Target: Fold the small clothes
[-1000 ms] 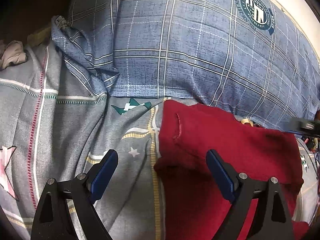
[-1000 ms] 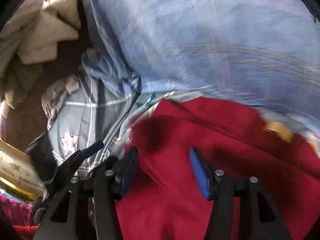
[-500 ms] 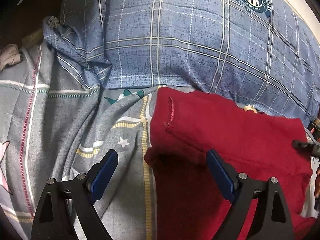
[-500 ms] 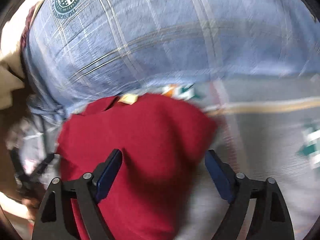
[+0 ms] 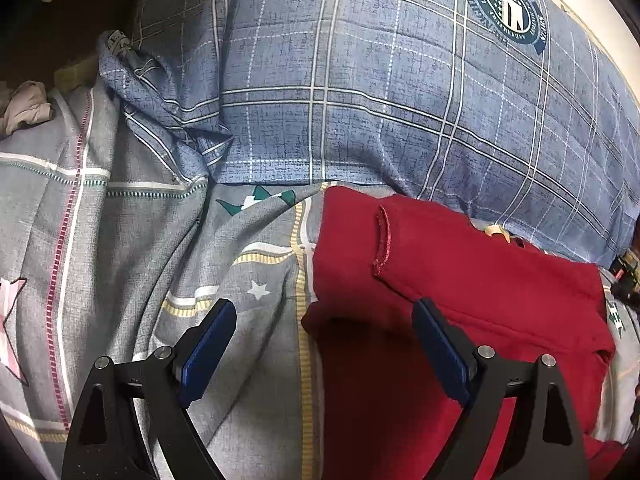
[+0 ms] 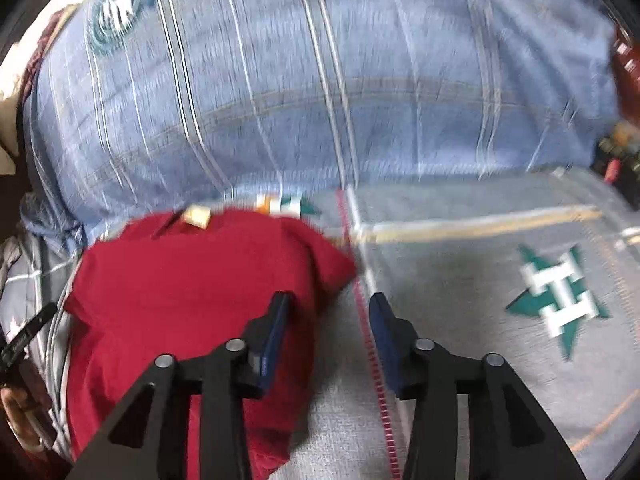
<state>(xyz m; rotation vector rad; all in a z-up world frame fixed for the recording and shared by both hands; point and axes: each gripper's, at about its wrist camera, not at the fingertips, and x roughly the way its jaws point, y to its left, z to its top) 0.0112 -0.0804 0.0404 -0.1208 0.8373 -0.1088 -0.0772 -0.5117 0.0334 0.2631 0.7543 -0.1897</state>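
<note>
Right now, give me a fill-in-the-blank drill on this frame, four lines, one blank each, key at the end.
1. The garment lying on the bedsheet is ____ in colour.
2. The left gripper has its jaws ____.
3. The pillow beyond the garment has a ____ pattern.
4. The right gripper sits over the garment's ____ edge.

Missing words: red; open; checked; right

Two handheld grippers are seen, each built from matte black plastic. The left gripper (image 5: pixel 320 344) has triangular cut-outs in its finger arms, round silver screws at the joints, and flat dark blue fingertip pads (image 5: pixel 208 346). The right gripper (image 6: pixel 328 340) is made alike, with blue pads (image 6: pixel 274 338) and silver screws.
</note>
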